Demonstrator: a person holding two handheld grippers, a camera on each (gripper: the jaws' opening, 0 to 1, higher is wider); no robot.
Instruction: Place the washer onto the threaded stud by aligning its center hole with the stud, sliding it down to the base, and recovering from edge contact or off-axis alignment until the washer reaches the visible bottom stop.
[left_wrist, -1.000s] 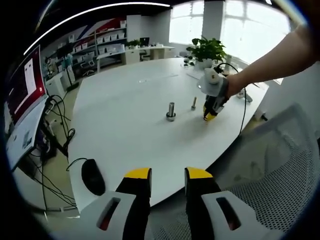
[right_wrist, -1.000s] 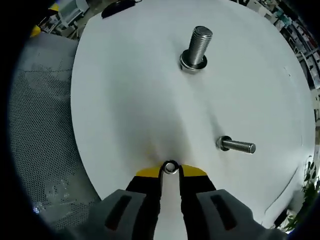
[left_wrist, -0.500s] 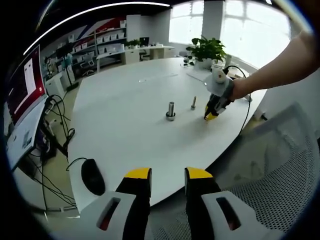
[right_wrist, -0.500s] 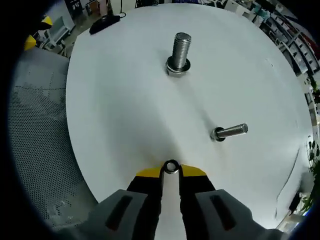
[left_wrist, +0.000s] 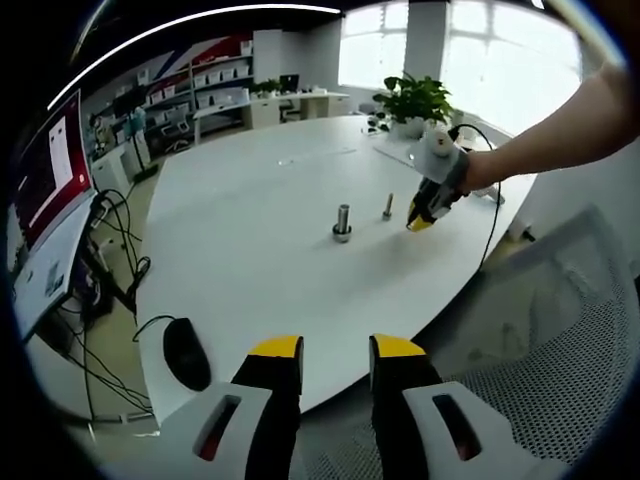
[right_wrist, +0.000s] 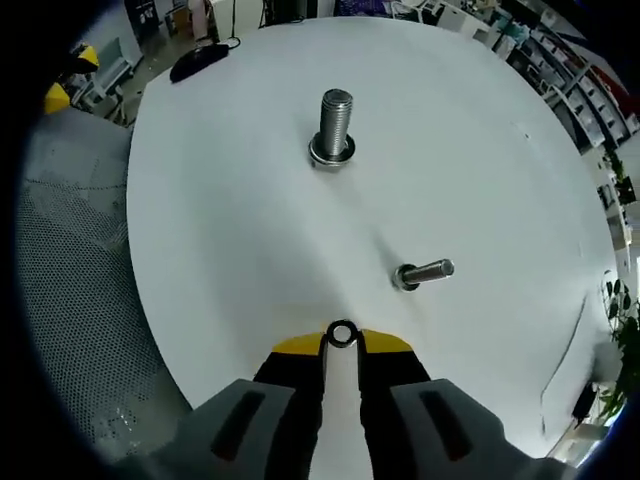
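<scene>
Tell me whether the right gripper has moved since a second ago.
Yes. In the left gripper view the right gripper, shut on the washer, has risen off the table, its tip now level with the smaller stud.

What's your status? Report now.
Right gripper shut on washer, above table. Left gripper open, idle. Both studs: large, small, path clear.
</scene>
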